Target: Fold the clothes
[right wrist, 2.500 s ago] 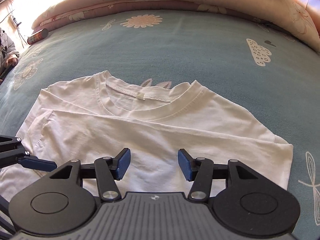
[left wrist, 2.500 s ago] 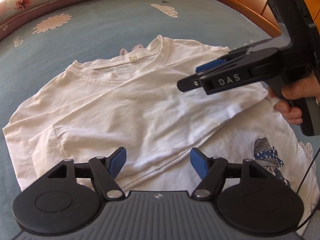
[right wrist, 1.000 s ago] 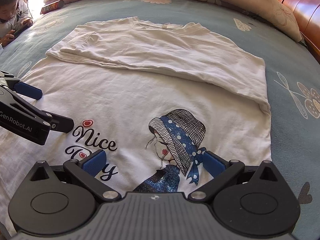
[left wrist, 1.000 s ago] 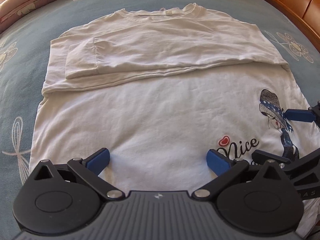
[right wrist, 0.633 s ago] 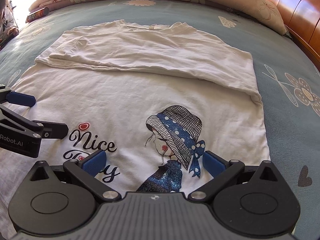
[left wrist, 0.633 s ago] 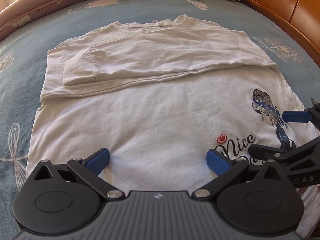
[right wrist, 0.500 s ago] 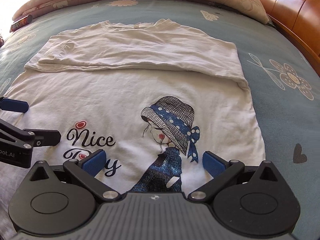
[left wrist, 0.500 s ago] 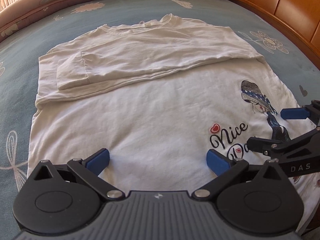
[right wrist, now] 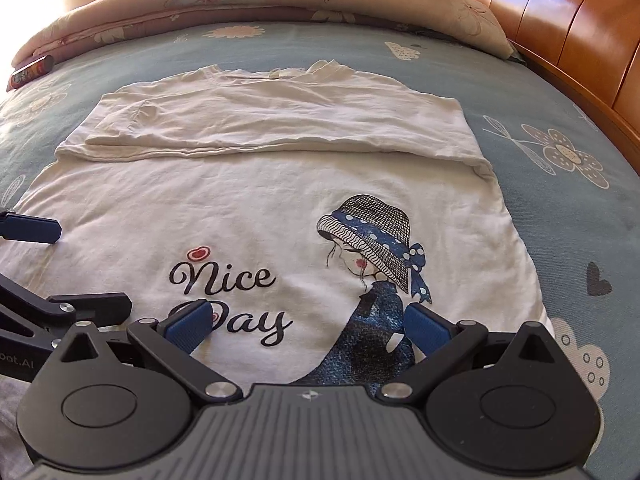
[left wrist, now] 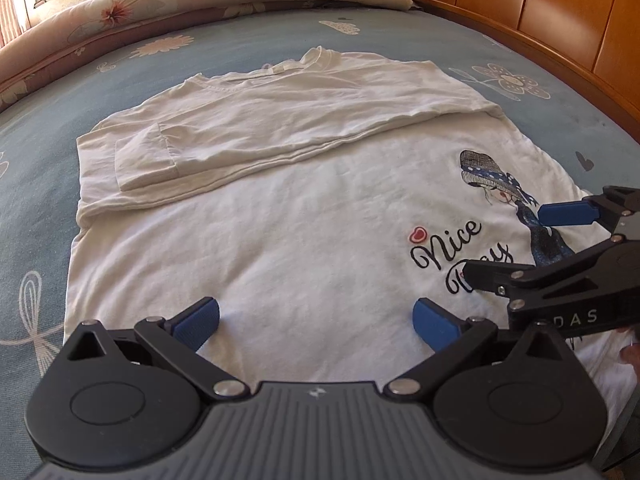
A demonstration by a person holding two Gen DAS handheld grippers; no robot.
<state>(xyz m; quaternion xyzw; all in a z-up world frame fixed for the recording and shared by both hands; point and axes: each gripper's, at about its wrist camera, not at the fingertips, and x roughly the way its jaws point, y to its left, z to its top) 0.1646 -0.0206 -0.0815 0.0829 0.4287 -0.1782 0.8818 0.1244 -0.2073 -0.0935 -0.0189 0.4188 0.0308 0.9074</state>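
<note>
A white long-sleeved shirt (left wrist: 280,232) (right wrist: 260,200) lies flat on the bed, collar at the far end. Both sleeves are folded across the chest (right wrist: 280,128). Its lower half carries a "Nice Day" print (right wrist: 228,292) and a girl in a blue hat (right wrist: 372,232). My left gripper (left wrist: 316,320) hovers open over the near left part of the hem. Over the print, near the hem, my right gripper (right wrist: 306,324) stands open too, nothing between its fingers. Each gripper shows in the other's view: the right gripper (left wrist: 560,240), the left gripper (right wrist: 40,264).
The blue bedsheet (right wrist: 560,200) with flower prints surrounds the shirt. A rolled floral quilt (right wrist: 240,0) lies along the far side. A wooden headboard (right wrist: 580,20) runs along the right. A small dark tube (right wrist: 30,72) rests at the far left.
Both grippers have drawn back from the sleeves to the shirt's hem end and opened wider. Over the last half second both views have tilted up a little.
</note>
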